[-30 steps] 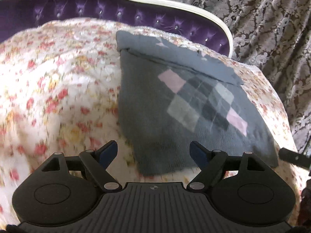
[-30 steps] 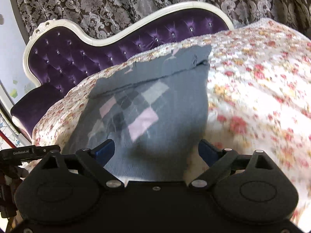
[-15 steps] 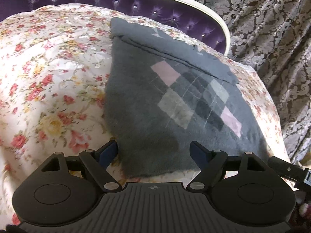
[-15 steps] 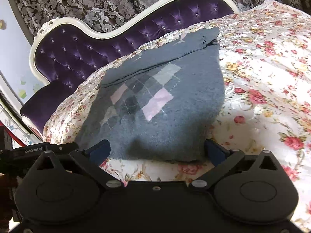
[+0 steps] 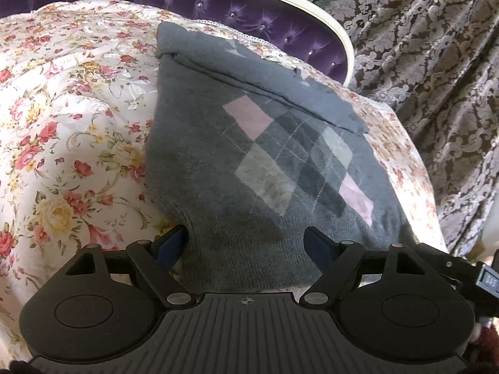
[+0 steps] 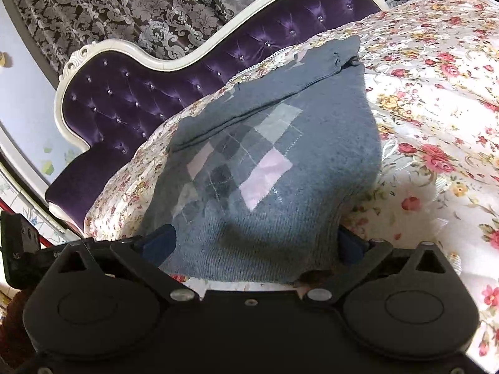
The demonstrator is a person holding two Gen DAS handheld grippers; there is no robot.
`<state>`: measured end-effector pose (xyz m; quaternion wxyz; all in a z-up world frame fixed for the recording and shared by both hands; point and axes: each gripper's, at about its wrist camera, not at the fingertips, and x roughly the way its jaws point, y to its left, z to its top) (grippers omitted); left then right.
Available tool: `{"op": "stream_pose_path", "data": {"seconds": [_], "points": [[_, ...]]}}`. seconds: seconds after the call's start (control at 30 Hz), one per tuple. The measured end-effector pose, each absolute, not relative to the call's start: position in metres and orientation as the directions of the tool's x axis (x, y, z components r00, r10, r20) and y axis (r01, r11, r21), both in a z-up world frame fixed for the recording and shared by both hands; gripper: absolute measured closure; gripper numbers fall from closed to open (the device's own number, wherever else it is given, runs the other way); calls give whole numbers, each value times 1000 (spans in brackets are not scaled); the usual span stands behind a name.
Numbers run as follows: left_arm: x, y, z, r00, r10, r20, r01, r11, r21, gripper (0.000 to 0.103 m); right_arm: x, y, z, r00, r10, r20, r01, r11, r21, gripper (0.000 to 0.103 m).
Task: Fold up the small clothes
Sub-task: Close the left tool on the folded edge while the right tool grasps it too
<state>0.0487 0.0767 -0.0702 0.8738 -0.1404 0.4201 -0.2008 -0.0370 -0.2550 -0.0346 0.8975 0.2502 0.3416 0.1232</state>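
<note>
A grey knit sweater with a pink, grey and dark argyle pattern (image 5: 249, 155) lies folded on the floral bedspread (image 5: 68, 143), its far edge doubled over. My left gripper (image 5: 246, 243) is open, its blue-padded fingers straddling the sweater's near left hem. In the right wrist view the same sweater (image 6: 280, 155) lies ahead, and my right gripper (image 6: 255, 243) is open with its fingers either side of the near right hem. Neither gripper holds the cloth.
A purple tufted sofa back with a white frame (image 6: 140, 93) rises behind the bedspread. Patterned dark curtains (image 5: 421, 62) hang beyond. The right gripper's body shows at the left wrist view's right edge (image 5: 467, 274).
Both grippers have moved forward and down to the sweater's near hem, which now lies between their open fingers. The sweater has not moved.
</note>
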Motion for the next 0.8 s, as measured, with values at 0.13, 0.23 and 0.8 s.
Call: {"op": "stream_pose_path", "data": {"seconds": [0.13, 0.23, 0.8], "points": [[49, 82, -70, 575, -453, -681, 213, 887, -410, 51, -37, -255, -33, 735, 393, -552, -47, 842, 537, 0], [49, 88, -71, 577, -458, -677, 196, 882, -429, 59, -36, -259, -34, 733, 405, -546, -39, 827, 562, 0], [47, 94, -70, 579, -452, -678, 158, 878, -451, 97, -38, -269, -39, 708, 356, -610, 64, 828, 558, 86]]}}
